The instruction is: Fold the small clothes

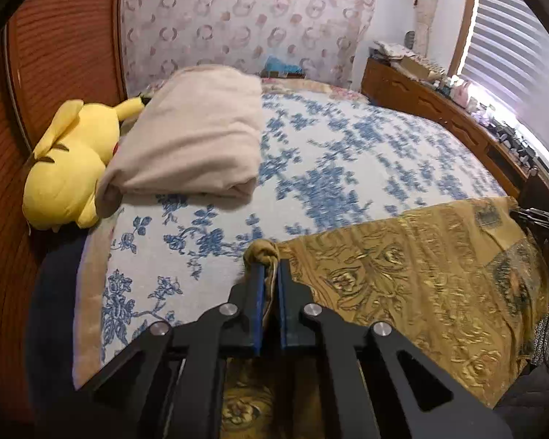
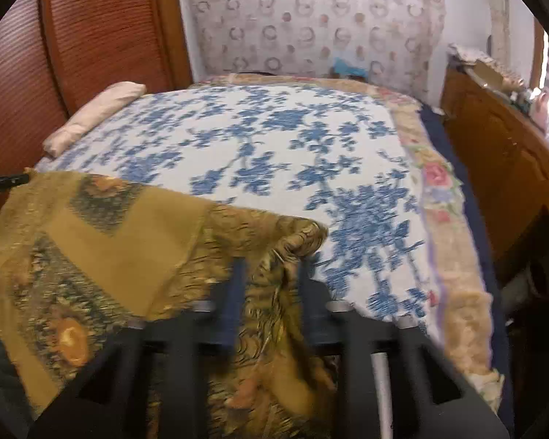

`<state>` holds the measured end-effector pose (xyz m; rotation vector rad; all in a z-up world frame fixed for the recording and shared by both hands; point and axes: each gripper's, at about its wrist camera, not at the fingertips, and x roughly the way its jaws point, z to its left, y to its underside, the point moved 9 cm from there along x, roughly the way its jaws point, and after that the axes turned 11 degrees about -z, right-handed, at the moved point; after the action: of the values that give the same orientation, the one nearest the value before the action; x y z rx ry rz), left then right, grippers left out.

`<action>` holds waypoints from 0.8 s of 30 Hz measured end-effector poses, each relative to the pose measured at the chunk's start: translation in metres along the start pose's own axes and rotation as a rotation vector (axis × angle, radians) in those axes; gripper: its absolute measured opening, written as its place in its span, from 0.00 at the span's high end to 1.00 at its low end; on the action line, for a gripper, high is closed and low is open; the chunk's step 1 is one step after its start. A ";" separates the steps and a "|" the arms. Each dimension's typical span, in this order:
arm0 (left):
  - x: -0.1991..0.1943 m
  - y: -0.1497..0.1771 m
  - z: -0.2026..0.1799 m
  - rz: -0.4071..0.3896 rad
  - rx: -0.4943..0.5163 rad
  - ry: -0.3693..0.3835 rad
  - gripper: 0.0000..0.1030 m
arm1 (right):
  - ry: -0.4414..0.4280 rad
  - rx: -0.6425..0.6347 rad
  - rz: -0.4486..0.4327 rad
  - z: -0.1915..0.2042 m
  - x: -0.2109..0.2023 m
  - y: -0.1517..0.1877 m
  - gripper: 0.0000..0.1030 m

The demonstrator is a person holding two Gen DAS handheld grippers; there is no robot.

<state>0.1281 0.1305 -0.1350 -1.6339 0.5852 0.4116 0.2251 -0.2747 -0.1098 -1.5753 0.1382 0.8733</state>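
Observation:
A mustard-gold patterned cloth (image 1: 413,274) lies spread over the near part of the bed. My left gripper (image 1: 269,267) is shut on its left corner, which bunches up above the blue pads. In the right wrist view the same cloth (image 2: 120,248) drapes to the left. My right gripper (image 2: 269,270) has its fingers (image 2: 234,303) wider apart, with a bunched fold of the cloth between them at its right corner. The view is blurred, so the grip itself is unclear.
The bed has a white quilt with blue flowers (image 1: 347,153). A folded beige blanket (image 1: 194,139) and a yellow plush toy (image 1: 69,168) lie at the left. A wooden sideboard (image 1: 439,109) with clutter stands to the right. A wooden wardrobe (image 2: 102,29) stands at the left.

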 end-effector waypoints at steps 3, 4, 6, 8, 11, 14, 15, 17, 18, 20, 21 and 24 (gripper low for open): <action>-0.020 -0.010 -0.010 -0.063 -0.002 0.012 0.98 | -0.005 0.009 -0.030 0.007 -0.010 -0.003 0.94; -0.029 -0.015 -0.013 -0.090 -0.007 0.019 0.98 | -0.008 0.016 -0.050 0.008 -0.015 -0.006 0.94; -0.050 -0.026 -0.020 -0.151 -0.012 0.036 0.98 | -0.010 0.038 -0.108 0.011 -0.030 -0.015 0.95; -0.066 -0.035 -0.026 -0.190 0.000 0.042 0.98 | -0.008 0.048 -0.148 0.013 -0.043 -0.023 0.95; -0.089 -0.048 -0.036 -0.247 0.014 0.049 0.98 | -0.006 0.030 -0.206 0.023 -0.067 -0.036 0.96; -0.114 -0.062 -0.046 -0.306 0.021 0.066 0.98 | -0.018 0.012 -0.256 0.035 -0.090 -0.049 0.96; -0.123 -0.067 -0.049 -0.328 0.027 0.073 0.99 | -0.019 0.000 -0.283 0.040 -0.102 -0.056 0.96; -0.140 -0.076 -0.061 -0.359 0.048 0.114 0.98 | -0.020 -0.010 -0.323 0.045 -0.118 -0.067 0.96; -0.146 -0.078 -0.065 -0.368 0.065 0.125 0.98 | -0.019 -0.012 -0.353 0.047 -0.131 -0.075 0.96; -0.156 -0.083 -0.069 -0.384 0.101 0.117 0.98 | -0.022 -0.025 -0.378 0.050 -0.144 -0.083 0.96; -0.159 -0.085 -0.070 -0.389 0.103 0.119 0.98 | -0.014 -0.038 -0.389 0.052 -0.150 -0.087 0.96; -0.178 -0.094 -0.071 -0.435 0.097 0.125 0.98 | -0.012 -0.068 -0.430 0.060 -0.171 -0.097 0.96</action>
<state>0.0355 0.0930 0.0542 -1.6461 0.3212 -0.0376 0.1316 -0.2654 0.0725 -1.5830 -0.2348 0.5532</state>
